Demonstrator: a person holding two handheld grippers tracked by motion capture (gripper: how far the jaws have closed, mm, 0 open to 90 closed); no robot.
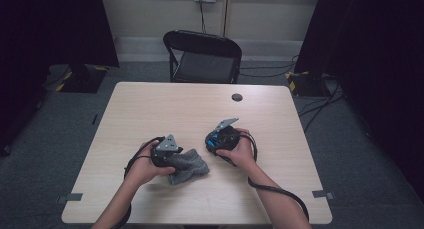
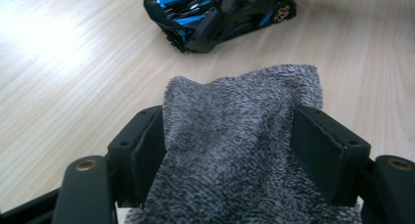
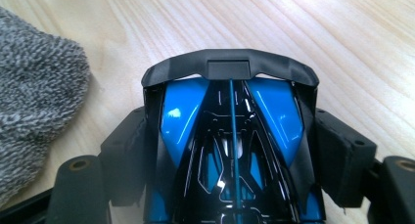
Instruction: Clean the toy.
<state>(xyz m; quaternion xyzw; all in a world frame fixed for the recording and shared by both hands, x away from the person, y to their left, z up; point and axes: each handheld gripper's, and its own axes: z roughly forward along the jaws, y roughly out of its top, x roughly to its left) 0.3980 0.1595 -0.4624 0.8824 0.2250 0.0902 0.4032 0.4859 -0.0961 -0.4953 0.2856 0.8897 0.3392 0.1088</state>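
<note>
So rn I've got my left tool [image 1: 167, 154] w/ its jaws pinched on the edges of a grey fuzzy terry cloth [image 2: 235, 150]. The rest of the cloth is bunched up on the light wood worktop [image 1: 165, 109], right by my left hand [image 1: 145, 166]. In the left gripper view the fabric runs between both pads and drapes fwd toward the car.

My right tool [image 1: 223, 138] is clamped around a blue and black plastic toy race car [image 3: 230, 150], jaws pressed on both flanks, car sitting low on the worktop just beside the cloth. The rear wing points away from me in the right gripper view, and the cloth's corner shows at that view's left edge, so the two are near but not touching afaict.

Progress-wise, my guess is this is a wipe-the-car job. Both things are grabbed, so that bit's done. The actual wiping hasn't started: the cloth isn't on the bodywork yet. Left to do: bring the cloth over and rub down the top and sides while the right keeps it steady.

Further back there's a small dark round grommet [image 1: 237, 97] in the worktop, then a black folding chair [image 1: 202, 56].
</note>
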